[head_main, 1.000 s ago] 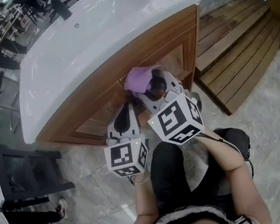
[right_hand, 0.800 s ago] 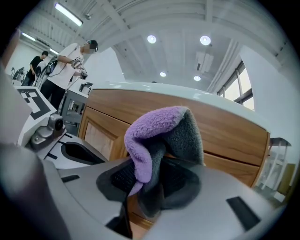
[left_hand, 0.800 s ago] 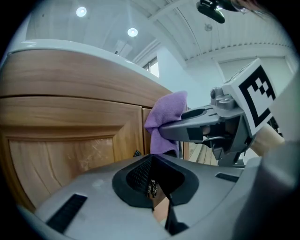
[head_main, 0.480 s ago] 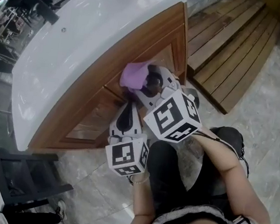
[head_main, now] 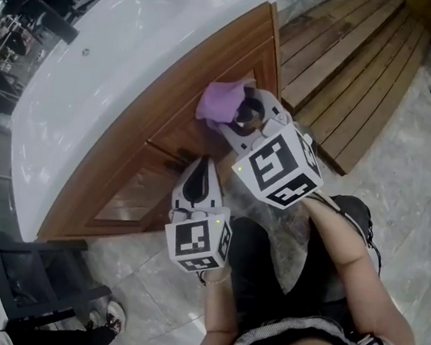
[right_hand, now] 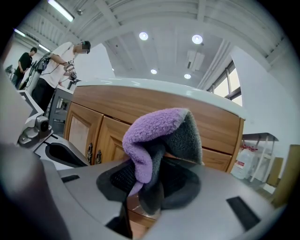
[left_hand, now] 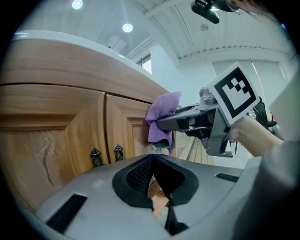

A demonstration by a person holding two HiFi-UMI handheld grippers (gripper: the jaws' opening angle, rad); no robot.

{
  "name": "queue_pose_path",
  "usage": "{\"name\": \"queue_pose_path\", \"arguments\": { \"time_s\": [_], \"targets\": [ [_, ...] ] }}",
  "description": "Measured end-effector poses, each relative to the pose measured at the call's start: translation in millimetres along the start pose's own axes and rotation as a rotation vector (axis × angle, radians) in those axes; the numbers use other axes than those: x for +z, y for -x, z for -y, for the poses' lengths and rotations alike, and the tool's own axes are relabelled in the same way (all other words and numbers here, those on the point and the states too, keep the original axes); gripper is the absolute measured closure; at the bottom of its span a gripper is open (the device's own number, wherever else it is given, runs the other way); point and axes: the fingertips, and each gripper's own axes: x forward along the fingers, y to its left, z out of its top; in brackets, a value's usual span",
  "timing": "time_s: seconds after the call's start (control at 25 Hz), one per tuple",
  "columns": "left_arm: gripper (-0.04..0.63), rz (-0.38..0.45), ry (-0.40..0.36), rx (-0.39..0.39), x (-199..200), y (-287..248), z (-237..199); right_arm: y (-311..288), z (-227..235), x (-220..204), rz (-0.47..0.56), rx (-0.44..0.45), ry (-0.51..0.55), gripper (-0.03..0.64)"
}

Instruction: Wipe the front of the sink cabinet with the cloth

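Head view shows right claw [head_main: 242, 118] clamped on purple cloth [head_main: 222, 101] by the sink cabinet front [head_main: 159, 127] near its right end, wood straight ahead; left claw [head_main: 201, 166] closed empty, lower.

A wooden platform [head_main: 350, 75] and black chair [head_main: 33, 278] flank the cabinet [head_main: 159, 123].

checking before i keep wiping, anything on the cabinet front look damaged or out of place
Nothing stands out. Both cabinet doors sit shut, their two handles hang side by side, and the purple cloth is clamped in the right tool.
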Motion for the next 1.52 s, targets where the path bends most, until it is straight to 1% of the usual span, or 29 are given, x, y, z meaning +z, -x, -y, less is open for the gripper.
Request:
{"name": "queue_pose_path", "arguments": {
  "time_s": [0.2, 0.44, 0.76, 0.96, 1.32, 1.44, 1.52],
  "targets": [
    [0.595, 0.006, -0.001, -0.009, 1.6, -6.5, 6.0, 3.9, 25.6, -10.2, -0.013, -0.052, -0.010, 0.440],
    [0.595, 0.015, -0.001, -0.036, 5.9, -16.2, 18.4, 8.6, 49.3, -20.6, -0.025, -0.092, -0.014, 0.440],
    [0.595, 0.003, 0.014, -0.046, -0.9, -24.4, 23.6, 12.1, 87.8, -37.9, -0.048, -0.186, -0.018, 0.440],
    [0.595, 0.001, 0.018, -0.035, -1.4, -28.1, 20.9, 13.6, 96.3, -42.4, -0.024, -0.166, -0.086, 0.440],
    [0.595, 0.022, 0.023, -0.042, 4.3, -30.3, 25.2, 16.4, 93.7, -44.4, 0.007, -0.172, -0.087, 0.440],
    [0.595, 0.019, 0.032, -0.045, 1.4, -27.4, 25.8, 21.0, 90.4, -48.5, -0.003, -0.159, -0.104, 0.440],
    [0.595, 0.020, 0.038, -0.045, 0.1, -26.1, 24.6, 25.1, 89.5, -50.8, -0.015, -0.162, -0.090, 0.439]
  ]
}}
